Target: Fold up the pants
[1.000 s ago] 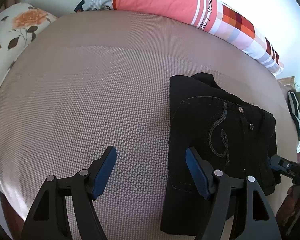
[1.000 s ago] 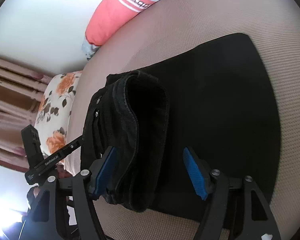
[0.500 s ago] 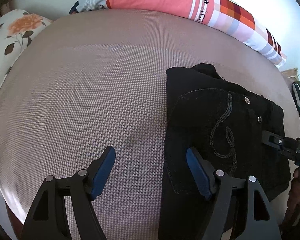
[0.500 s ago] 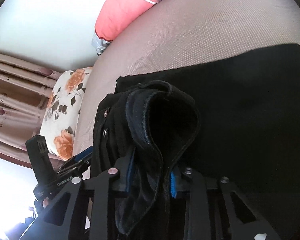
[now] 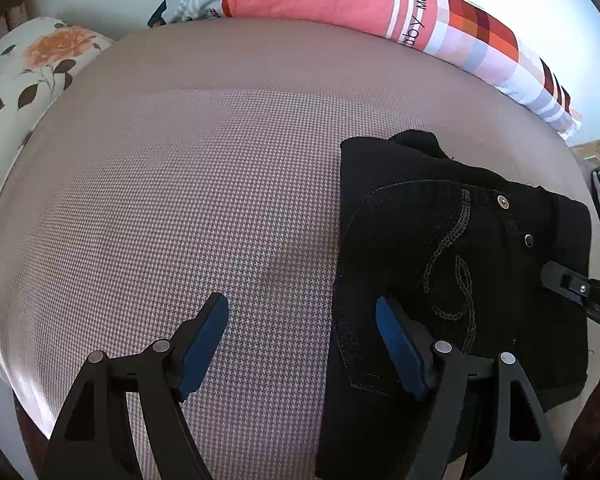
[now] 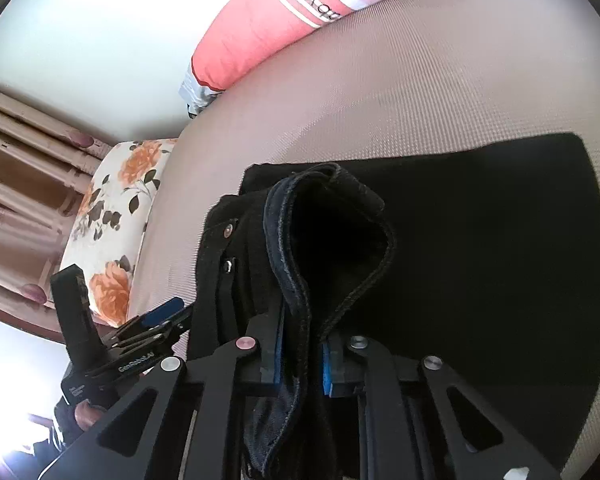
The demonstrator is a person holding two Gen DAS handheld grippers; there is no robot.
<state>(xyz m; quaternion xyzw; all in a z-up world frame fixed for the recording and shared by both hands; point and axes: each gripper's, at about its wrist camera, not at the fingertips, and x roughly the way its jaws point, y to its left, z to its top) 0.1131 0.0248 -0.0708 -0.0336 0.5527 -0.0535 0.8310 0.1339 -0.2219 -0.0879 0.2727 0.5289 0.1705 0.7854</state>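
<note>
Black pants (image 6: 480,240), folds indistinct

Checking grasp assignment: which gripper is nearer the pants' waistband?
Right. The right gripper is closing on the waistband; the left gripper hangs open over the pants' opposite edge.

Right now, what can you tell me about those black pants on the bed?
The black pants look like denim, with a back pocket stitched in a curling chain pattern and two metal rivets near the waistband. They lie partly folded on the checked bed cover, legs spread flat beneath. The right tool is closing on a bunched edge, lifting it into a loop. The left tool hangs open over their near edge; I cannot tell whether it touches them.
</note>
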